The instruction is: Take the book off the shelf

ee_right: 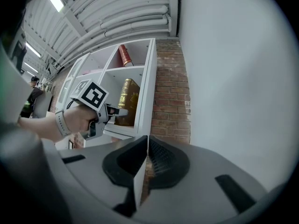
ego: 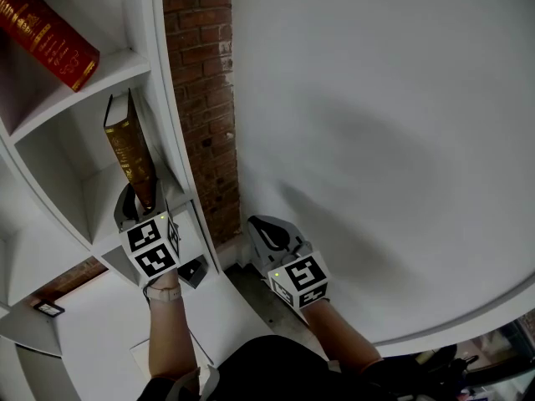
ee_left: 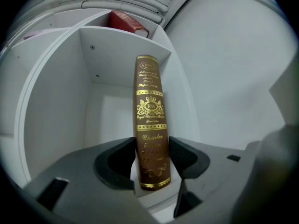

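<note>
Already the left gripper (ee_left: 152, 158) clamps the brown book (ee_left: 150, 120) by its spine — lifting it off the shelf (ee_left: 60, 101) remains. The right gripper (ee_right: 145, 160) waits near, jaws together, empty.

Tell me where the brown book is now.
At the head view's left, the brown book stands in a shelf cubby, gripped by the left gripper, below the red book.

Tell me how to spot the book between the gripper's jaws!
Find the white shelf beside the brick wall. In the cubby just below the red book, the brown book stands upright between the jaws of the left gripper. Its gold-lettered brown spine sets it apart from the leaning red one above.
</note>
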`<state>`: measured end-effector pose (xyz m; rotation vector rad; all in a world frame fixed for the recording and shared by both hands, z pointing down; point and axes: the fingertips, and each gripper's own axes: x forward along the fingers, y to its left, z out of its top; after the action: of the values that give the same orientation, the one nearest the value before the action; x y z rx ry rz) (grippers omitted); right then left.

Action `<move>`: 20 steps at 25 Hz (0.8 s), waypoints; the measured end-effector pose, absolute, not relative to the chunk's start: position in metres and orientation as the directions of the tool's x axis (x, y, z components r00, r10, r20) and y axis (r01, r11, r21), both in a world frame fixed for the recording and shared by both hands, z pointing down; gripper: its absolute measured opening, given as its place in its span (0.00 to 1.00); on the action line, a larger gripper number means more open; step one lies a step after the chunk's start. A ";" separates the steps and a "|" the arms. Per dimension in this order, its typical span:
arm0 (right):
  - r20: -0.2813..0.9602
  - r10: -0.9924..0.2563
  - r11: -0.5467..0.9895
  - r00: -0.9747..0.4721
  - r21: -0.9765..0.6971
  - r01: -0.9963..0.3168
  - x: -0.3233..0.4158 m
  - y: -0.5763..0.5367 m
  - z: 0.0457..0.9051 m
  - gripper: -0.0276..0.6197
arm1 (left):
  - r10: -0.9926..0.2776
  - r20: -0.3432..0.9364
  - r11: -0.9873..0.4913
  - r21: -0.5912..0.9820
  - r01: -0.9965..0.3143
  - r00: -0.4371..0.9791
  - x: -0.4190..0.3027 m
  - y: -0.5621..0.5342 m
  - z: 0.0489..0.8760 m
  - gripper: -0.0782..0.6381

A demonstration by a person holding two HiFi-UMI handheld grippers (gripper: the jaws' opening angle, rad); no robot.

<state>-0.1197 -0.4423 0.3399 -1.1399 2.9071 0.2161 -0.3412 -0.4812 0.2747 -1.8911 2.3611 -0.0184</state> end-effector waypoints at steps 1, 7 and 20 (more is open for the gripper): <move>-0.061 -0.675 0.726 -0.735 0.122 -0.677 -0.119 -0.442 0.340 0.07 | -0.973 -0.086 0.223 -0.080 -0.971 -0.216 -0.341 -0.479 0.275 0.43; -0.060 -0.667 0.734 -0.743 0.117 -0.669 -0.116 -0.436 0.342 0.07 | -0.972 -0.094 0.223 -0.079 -0.972 -0.215 -0.335 -0.463 0.275 0.43; -0.050 -0.660 0.744 -0.749 0.090 -0.662 -0.116 -0.435 0.349 0.07 | -0.968 -0.109 0.240 -0.115 -0.964 -0.228 -0.337 -0.451 0.271 0.49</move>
<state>-0.1161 -0.4351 0.3485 -1.1069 2.9196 0.1589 -0.3365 -0.4510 0.2707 -1.8448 2.3452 -0.0348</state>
